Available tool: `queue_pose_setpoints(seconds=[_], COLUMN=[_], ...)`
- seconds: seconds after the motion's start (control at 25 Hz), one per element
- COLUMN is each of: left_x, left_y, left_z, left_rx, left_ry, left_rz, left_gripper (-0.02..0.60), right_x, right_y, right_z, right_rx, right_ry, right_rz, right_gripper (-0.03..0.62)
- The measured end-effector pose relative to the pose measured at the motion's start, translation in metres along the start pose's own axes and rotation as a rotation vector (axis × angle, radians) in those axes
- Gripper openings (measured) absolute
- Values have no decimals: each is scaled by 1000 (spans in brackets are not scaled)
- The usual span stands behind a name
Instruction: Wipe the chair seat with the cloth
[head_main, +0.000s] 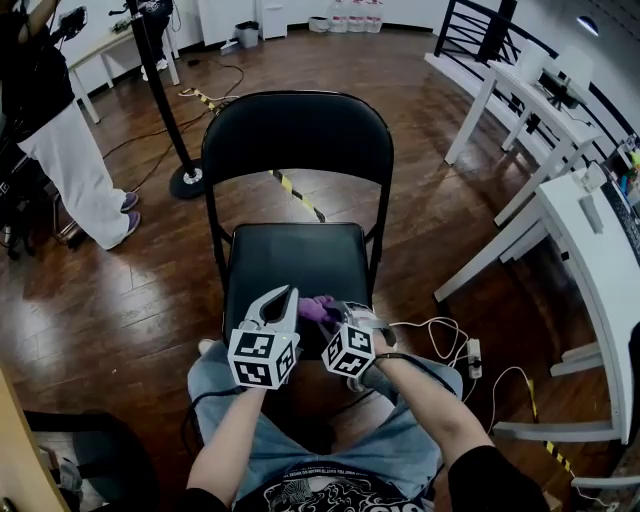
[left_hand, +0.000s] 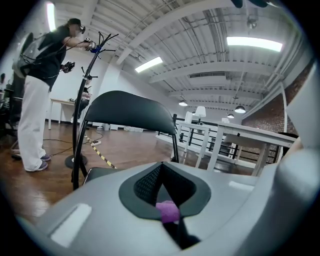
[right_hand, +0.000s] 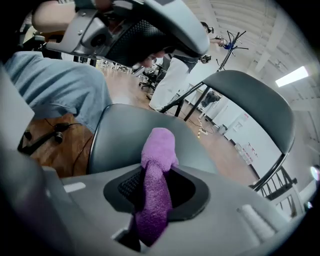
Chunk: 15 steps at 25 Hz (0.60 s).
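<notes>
Both grippers are down at the front edge of the black folding chair's seat (head_main: 295, 255). The right gripper (head_main: 336, 311) is clamped on the purple cloth (right_hand: 157, 170), which pokes up out of its jaws over the front of the seat (bunched up, not spread flat). The left gripper (head_main: 290, 294) has its tips pressed together on nothing, with just a bit of purple showing through the gap behind them.
</notes>
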<state>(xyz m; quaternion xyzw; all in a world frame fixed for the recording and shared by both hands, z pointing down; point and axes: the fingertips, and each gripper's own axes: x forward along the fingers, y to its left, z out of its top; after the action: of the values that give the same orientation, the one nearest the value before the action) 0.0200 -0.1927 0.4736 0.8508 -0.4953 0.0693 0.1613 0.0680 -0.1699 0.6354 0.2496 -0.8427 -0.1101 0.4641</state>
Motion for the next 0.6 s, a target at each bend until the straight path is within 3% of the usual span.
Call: queue_pose_setpoints(seconds=[0.6], left_x=[-3], left_y=[-21], left_z=[0], left_rx=[12], left_ry=[1], left_rz=[-21], left_gripper=[3], right_x=[-35], right_y=[70], right_z=[3], right_rx=[31], right_ry=[-52], right_rz=[42], right_gripper=[91])
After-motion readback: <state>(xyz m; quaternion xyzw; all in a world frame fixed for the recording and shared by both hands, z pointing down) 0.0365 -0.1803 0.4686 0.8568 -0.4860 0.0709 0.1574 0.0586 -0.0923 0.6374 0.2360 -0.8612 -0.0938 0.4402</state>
